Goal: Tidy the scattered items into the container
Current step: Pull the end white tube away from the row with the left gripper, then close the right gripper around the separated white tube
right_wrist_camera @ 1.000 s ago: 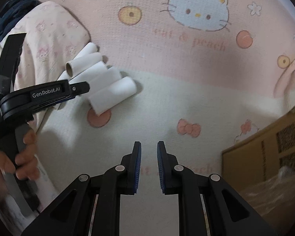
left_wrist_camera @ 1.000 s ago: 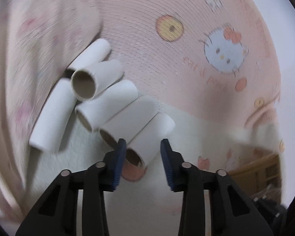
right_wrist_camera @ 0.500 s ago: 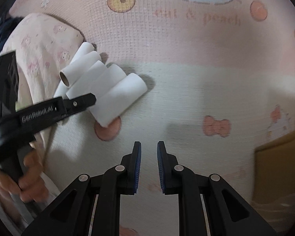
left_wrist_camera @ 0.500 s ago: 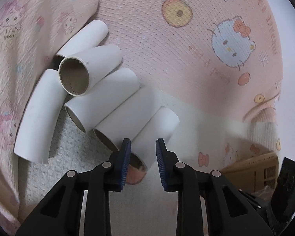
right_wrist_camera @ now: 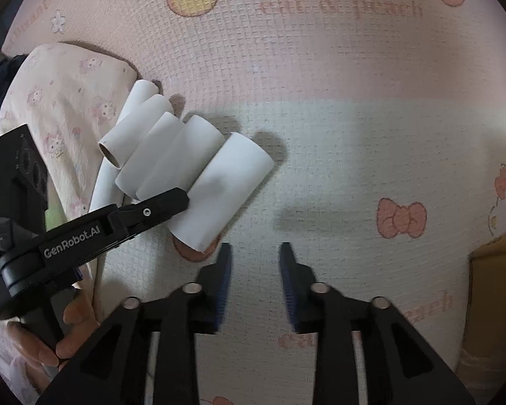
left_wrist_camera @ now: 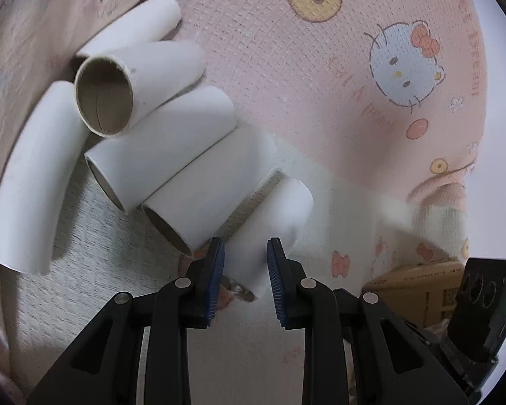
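Six white cardboard tubes [left_wrist_camera: 158, 155] lie bunched on the patterned blanket [left_wrist_camera: 320, 84], just beside a pink pillow [right_wrist_camera: 64, 94]. The left hand-held gripper [left_wrist_camera: 244, 266] pinches the nearest tube [left_wrist_camera: 273, 216], the one at the bunch's outer edge. The right hand-held gripper [right_wrist_camera: 254, 263], jaws just opened and empty, hovers near that tube. A cardboard box [right_wrist_camera: 496, 290] sits well apart from the bunch.

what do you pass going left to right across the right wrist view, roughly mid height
left gripper held in a hand → row of white cardboard tubes, the rightmost tube last → pink bow print on the blanket → cardboard box at the right edge
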`<state>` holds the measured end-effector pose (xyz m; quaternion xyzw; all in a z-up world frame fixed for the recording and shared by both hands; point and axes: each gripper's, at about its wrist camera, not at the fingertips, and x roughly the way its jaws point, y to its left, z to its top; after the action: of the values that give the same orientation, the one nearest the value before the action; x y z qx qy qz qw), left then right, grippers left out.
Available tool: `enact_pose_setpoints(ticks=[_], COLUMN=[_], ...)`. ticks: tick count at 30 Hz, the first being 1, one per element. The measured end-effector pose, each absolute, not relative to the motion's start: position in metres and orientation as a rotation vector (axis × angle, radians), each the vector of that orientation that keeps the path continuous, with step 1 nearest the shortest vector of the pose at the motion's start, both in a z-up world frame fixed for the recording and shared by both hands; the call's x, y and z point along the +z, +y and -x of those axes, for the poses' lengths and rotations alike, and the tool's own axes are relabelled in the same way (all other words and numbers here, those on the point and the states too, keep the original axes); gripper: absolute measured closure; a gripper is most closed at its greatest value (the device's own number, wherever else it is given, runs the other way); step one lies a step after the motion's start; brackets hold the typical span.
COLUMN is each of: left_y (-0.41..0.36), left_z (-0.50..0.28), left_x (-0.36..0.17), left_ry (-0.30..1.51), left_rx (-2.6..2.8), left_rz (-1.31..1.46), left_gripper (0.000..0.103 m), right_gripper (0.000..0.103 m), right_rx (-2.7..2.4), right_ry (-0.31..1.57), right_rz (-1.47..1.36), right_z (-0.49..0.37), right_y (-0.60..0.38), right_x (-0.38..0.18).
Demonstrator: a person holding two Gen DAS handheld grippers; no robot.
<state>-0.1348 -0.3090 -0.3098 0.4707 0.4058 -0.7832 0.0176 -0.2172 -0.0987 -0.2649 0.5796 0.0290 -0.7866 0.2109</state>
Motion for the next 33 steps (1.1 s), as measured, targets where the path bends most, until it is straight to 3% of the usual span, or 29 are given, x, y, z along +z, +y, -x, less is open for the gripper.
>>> enact_pose_setpoints(ticks=[1, 4, 9, 18, 24, 33], left_y=[-0.309, -0.304, -0.293, -0.278, -0.27, -0.249], left_z=[0.135, 0.135, 0.139, 0.145, 0.153, 0.16], left_x=[-0.311, -0.313, -0.319, -0.321, -0.326, -0.328], left_ry=[1.279, 1.338, 1.436, 1.366, 1.37, 1.362], left_rx=[-2.436, -2.451, -2.458, -2.468, -2.445, -2.494], left_rz=[-1.466, -1.504, -1.606, -1.686, -1.736, -1.824], left_gripper=[0.074, 0.074, 0.074, 0.074, 0.063, 0.059], right_gripper=[0.059, 0.051, 0.051, 0.051, 0.051, 0.068], right_rx=[-2.186, -2.196, -2.197, -2.186, -2.143, -2.108], right_ry=[0.077, 0.056, 0.015, 0.078, 0.006, 0.127], right_rz=[-1.596, -1.564, -1.598, -1.667, -1.73, -1.664], right_z=[0.216, 0.215, 0.217, 0.216, 0.217, 0.212], right_y=[-0.098, -0.096, -0.091, -0.092, -0.087, -0.101], right_x=[-0.264, -0.261, -0.263, -0.278, -0.289, -0.285])
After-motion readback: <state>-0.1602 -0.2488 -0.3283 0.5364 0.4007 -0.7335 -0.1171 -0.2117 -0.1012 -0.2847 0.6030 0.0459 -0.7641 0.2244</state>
